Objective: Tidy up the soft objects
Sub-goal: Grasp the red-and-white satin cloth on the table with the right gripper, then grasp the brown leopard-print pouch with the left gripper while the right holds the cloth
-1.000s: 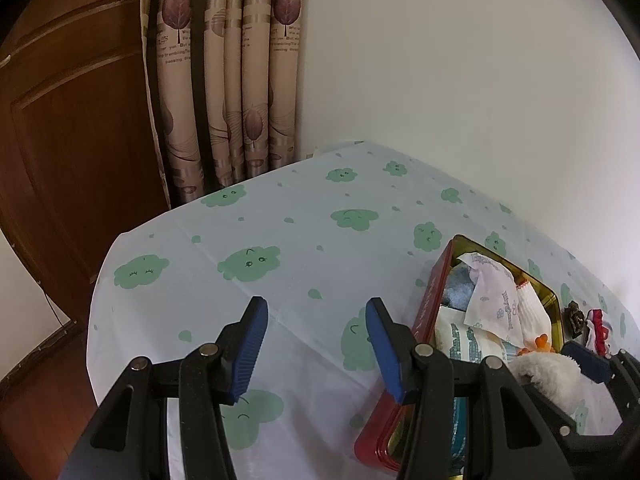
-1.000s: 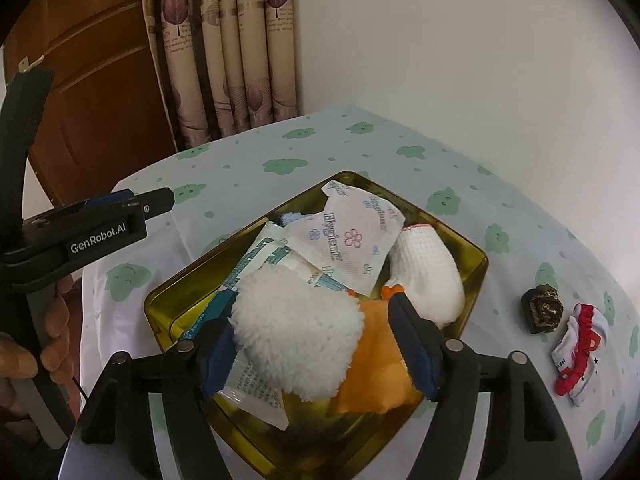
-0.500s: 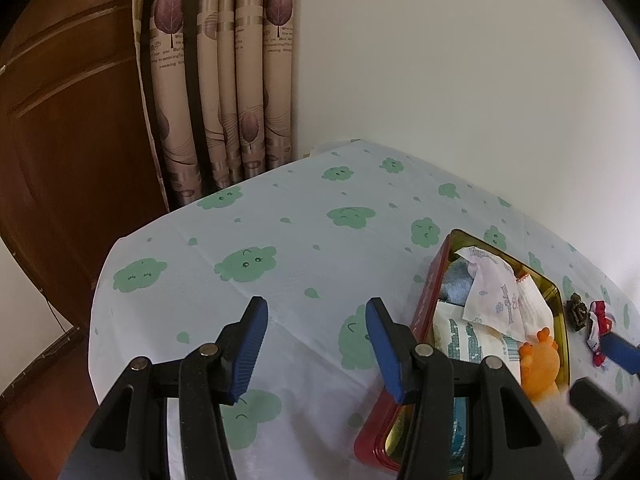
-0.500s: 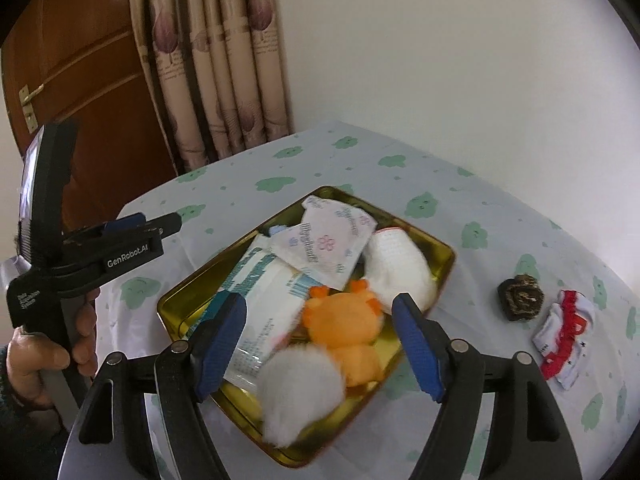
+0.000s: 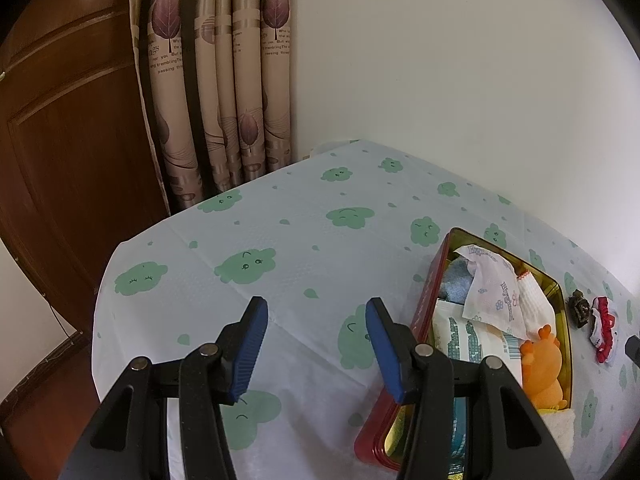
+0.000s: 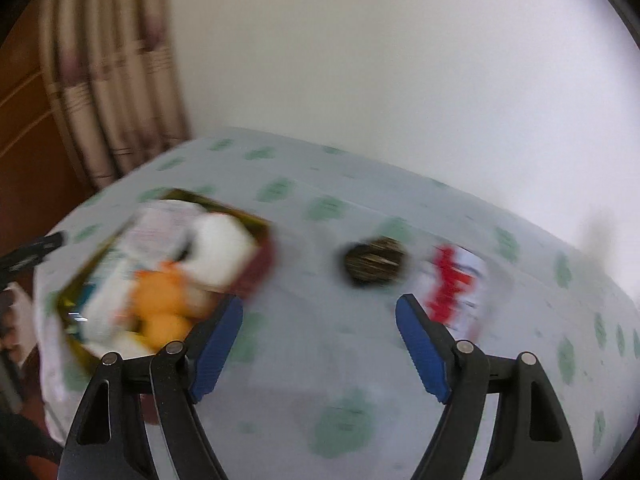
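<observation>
A red tin with a gold inside (image 5: 420,312) stands on the table and holds an orange plush toy (image 5: 544,372), a white fluffy toy (image 5: 560,424), a white mitten (image 5: 536,304) and soft packets (image 5: 492,292). The tin also shows, blurred, in the right wrist view (image 6: 260,264). A red-and-white sock (image 6: 456,284) and a small dark brown object (image 6: 374,260) lie on the cloth right of the tin. My right gripper (image 6: 318,348) is open and empty, just in front of them. My left gripper (image 5: 316,348) is open and empty over bare cloth left of the tin.
The table carries a pale cloth with green cloud prints (image 5: 280,240). A white wall stands behind it, patterned curtains (image 5: 224,80) and a brown wooden door (image 5: 60,140) at the left. The table's left edge (image 5: 104,304) drops to a wooden floor.
My right gripper let go of the white fluffy toy into the tin, then swung right toward the sock and dark object. My left gripper has hardly moved.
</observation>
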Motion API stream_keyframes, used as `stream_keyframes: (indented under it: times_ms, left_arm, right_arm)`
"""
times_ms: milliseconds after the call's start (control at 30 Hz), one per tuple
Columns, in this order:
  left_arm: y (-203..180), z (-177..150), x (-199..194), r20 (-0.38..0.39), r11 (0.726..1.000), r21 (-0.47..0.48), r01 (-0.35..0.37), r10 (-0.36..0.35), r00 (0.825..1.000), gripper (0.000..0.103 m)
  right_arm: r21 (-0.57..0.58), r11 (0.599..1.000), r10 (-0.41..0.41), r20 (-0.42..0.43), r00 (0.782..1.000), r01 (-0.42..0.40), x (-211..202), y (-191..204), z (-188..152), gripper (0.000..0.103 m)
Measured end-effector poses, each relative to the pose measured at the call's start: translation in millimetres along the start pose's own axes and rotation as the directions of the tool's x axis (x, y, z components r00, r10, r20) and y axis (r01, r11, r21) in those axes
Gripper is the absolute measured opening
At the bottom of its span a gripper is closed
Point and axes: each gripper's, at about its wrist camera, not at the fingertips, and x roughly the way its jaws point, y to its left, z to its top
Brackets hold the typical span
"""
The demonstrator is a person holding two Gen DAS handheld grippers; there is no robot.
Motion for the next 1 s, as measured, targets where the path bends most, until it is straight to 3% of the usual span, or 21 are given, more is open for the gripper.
stream_keyframes:
  times_ms: [233,500,733,900,1000]
  left_arm:
    - [-0.6,0.1,0.5,0.0,1.0,0.013,0.007,-0.007,1.0,0.052]
    - [-2.5,-0.1,1.8,0.014,1.0,0.027,-0.011,0.01,1.0,0.052]
    - [-5.6,-1.3,3.7,0.027,0.998,0.057,-0.029,0.027,0.999,0.052]
    - [-6.2,-2.5,5.8,0.024,0.996,0.063,-0.059,0.057,0.998,0.052]
    - [-6.8,-2.5,3.6,0.023,0.997,0.059,-0.059,0.057,0.998,0.052]
  right_arm:
    - [0.119,0.98,-0.152,-0.061,0.987,0.158,33.5,-73.7,-12.9,0.087]
    - [0.176,0.96,-0.194,-0.136,0.971,0.216,92.3,-96.9,-4.2,0.089]
    - [0.217,0.947,-0.206,-0.162,0.965,0.239,123.2,-104.9,-3.7,0.089]
    - [0.226,0.951,-0.175,-0.166,0.97,0.211,130.0,-107.8,-7.6,0.087]
    - [0.225,0.955,-0.158,-0.157,0.975,0.191,128.7,-107.8,-7.9,0.078]
